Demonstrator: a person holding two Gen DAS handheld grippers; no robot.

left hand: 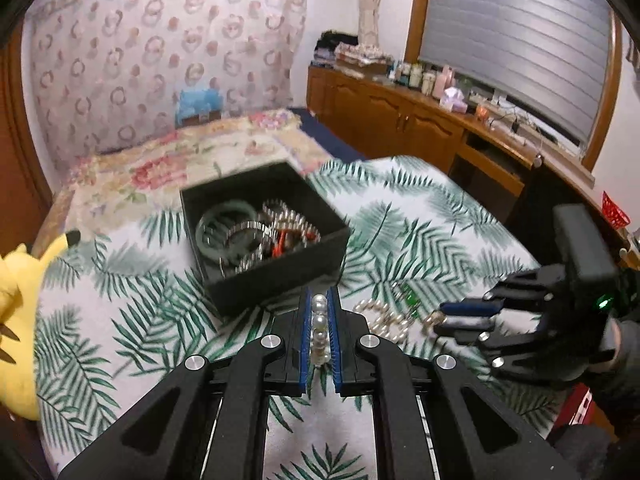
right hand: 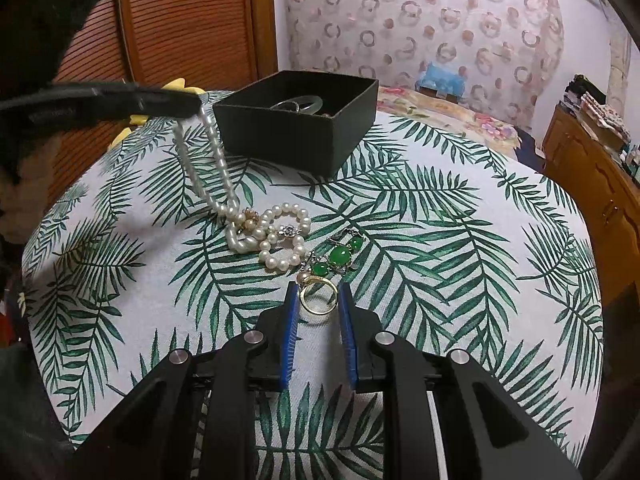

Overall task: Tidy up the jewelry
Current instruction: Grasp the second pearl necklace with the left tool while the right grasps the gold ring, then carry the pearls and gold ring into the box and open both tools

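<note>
The pearl necklace (right hand: 208, 160) looks light, limp and slippery, so a pinch across a few beads suits it. The left gripper (left hand: 319, 320) has its jaws nipped shut on the strand, angled down near the black box (left hand: 280, 276); the rest trails to the leaf-print worktop (right hand: 460, 240). The right gripper (right hand: 318, 304) tilts down too, jaws narrow, flanking a gold ring (right hand: 319, 298); whether they press it I cannot tell.

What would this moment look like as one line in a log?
left gripper: shut on pearl necklace, lifting one end | right gripper: jaws around gold ring, on cloth | box: open, holds bangles
</note>
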